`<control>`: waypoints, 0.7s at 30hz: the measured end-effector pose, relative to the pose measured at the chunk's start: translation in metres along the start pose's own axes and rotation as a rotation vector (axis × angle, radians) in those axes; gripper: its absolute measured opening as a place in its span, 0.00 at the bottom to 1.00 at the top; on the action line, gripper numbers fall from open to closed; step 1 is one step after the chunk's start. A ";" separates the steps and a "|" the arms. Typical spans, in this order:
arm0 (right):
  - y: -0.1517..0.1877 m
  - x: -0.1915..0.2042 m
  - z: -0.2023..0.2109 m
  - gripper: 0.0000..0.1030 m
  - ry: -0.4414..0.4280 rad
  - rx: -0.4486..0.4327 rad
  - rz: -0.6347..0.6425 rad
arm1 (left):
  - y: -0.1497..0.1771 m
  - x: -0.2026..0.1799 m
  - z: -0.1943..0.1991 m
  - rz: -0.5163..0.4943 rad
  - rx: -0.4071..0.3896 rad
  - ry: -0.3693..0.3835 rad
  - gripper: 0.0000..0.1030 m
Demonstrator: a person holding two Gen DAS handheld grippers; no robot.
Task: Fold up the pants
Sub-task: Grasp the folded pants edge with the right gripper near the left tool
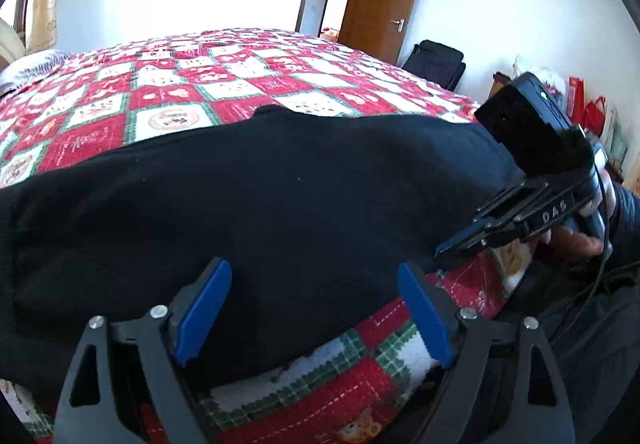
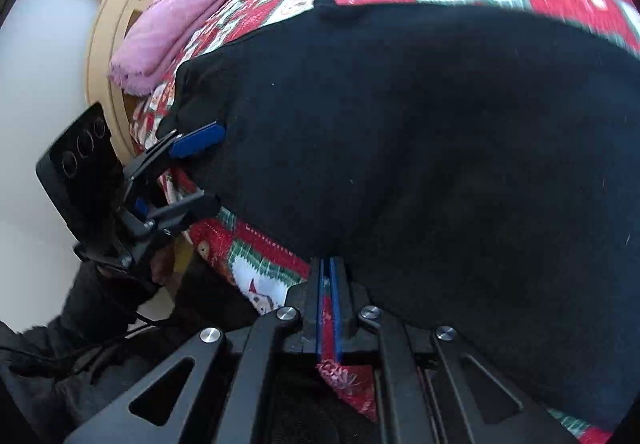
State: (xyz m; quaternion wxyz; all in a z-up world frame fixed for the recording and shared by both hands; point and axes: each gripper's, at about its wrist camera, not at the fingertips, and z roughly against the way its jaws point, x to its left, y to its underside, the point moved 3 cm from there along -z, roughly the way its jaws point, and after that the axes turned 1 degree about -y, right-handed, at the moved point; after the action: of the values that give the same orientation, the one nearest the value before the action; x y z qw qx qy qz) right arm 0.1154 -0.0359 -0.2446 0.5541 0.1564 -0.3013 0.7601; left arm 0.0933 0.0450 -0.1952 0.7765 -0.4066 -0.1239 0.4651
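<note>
black pants [image 1: 260,204] lie on the quilted bed [image 1: 200,84]; left claw [image 1: 316,308] gapes wide at the hem, right claw [image 2: 328,308] pinched nearly closed, seemingly empty; gripping the edge likely comes next.

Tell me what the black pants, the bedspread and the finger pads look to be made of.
Black pants: soft matte knit or fleece, probably; it drapes, with lint specks.
Bedspread: woven or towelling-like cloth, seemingly; printed red, white and green checks, fuzzy nap near the camera.
Left gripper finger pads: smooth blue plastic or rubber; unclear which.

Black pants [image 1: 280,196] lie spread flat across the bed's near edge.
</note>
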 end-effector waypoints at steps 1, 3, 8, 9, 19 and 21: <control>0.001 0.000 -0.001 0.04 -0.004 0.003 -0.007 | -0.001 0.001 0.000 0.002 -0.002 -0.001 0.86; 0.007 0.002 -0.002 0.04 0.003 0.009 0.012 | -0.002 0.003 0.001 0.022 -0.009 0.006 0.86; 0.002 0.008 0.026 0.04 0.016 -0.115 0.039 | -0.009 0.005 0.007 0.069 -0.040 0.015 0.86; 0.000 0.006 0.035 0.04 0.031 -0.145 0.037 | -0.011 0.006 0.007 0.075 -0.047 0.006 0.86; 0.018 -0.042 0.071 0.16 0.238 -0.238 -0.023 | -0.006 0.007 0.000 0.057 -0.032 -0.038 0.87; 0.022 -0.042 0.074 0.16 0.234 -0.236 -0.020 | -0.007 0.007 0.002 0.069 -0.036 -0.034 0.87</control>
State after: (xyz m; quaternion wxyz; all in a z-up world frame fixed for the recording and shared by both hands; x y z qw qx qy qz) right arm 0.1021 -0.1187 -0.2181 0.6076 0.0037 -0.3203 0.7268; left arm 0.1004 0.0503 -0.1901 0.7504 -0.4165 -0.1311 0.4961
